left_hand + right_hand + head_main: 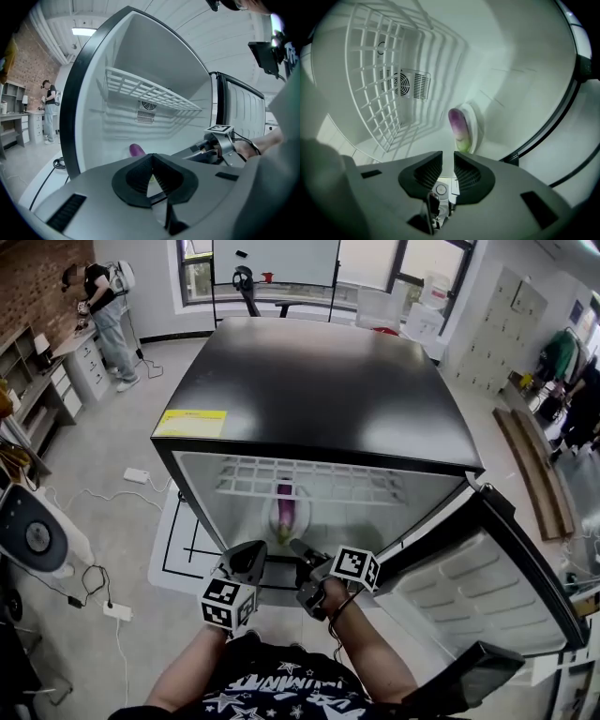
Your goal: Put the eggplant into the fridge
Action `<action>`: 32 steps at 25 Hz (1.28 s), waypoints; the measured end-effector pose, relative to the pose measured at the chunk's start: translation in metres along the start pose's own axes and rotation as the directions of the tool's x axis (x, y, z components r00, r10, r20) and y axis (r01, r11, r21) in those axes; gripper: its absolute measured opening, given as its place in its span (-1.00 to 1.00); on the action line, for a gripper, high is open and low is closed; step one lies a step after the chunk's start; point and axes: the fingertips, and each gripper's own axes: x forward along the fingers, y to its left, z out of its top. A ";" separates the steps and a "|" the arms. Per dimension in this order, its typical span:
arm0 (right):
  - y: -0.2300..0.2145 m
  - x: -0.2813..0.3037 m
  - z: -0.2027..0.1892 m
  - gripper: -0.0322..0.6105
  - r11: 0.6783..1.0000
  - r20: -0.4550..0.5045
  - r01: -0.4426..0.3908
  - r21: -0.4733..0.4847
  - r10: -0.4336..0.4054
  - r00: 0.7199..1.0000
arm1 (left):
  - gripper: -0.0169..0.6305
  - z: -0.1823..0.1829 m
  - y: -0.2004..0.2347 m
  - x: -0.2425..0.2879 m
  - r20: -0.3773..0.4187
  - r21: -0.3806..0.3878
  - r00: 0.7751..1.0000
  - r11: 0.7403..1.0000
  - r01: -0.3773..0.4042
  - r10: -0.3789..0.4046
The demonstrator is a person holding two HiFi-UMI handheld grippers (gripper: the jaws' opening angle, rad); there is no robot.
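The purple eggplant [285, 509] with its green end lies on the white floor inside the open black fridge [309, 381], below the wire shelf [300, 482]. In the right gripper view the eggplant [459, 126] lies just beyond my right gripper [448, 157], whose jaws stand slightly apart with nothing between them. My left gripper [151, 157] is shut and empty, held in front of the fridge opening; past it shows the tip of the eggplant [136, 149]. In the head view, both the left gripper [249, 561] and the right gripper [302, 551] hover at the fridge's front edge.
The fridge door [478, 587] stands swung open to the right. A white appliance [33, 535] and cables with a power strip [117, 610] lie on the floor at left. A person [103, 306] stands at a desk far back left. Wooden planks [534, 474] lie at right.
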 end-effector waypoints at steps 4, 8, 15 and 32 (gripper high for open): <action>0.010 -0.008 -0.015 -0.74 0.998 -0.080 -0.032 -0.061 0.027 0.996 | -0.92 -0.001 -0.013 -0.007 0.011 -0.003 0.999 0.999 -0.043 0.044; 0.016 -0.021 -0.028 -0.78 0.994 -0.145 -0.059 -0.093 0.045 0.988 | -0.92 -0.006 -0.028 -0.017 0.018 -0.015 0.996 0.996 -0.091 0.091; 0.024 -0.038 -0.047 -0.88 0.984 -0.249 -0.119 -0.132 0.084 0.965 | -0.92 -0.022 -0.044 -0.036 0.016 -0.047 0.983 0.983 -0.180 0.181; 0.014 -0.045 -0.092 -0.88 0.958 -0.390 -0.180 -0.221 0.082 0.917 | -0.92 -0.038 -0.046 -0.074 0.018 -0.072 0.952 0.951 -0.302 0.304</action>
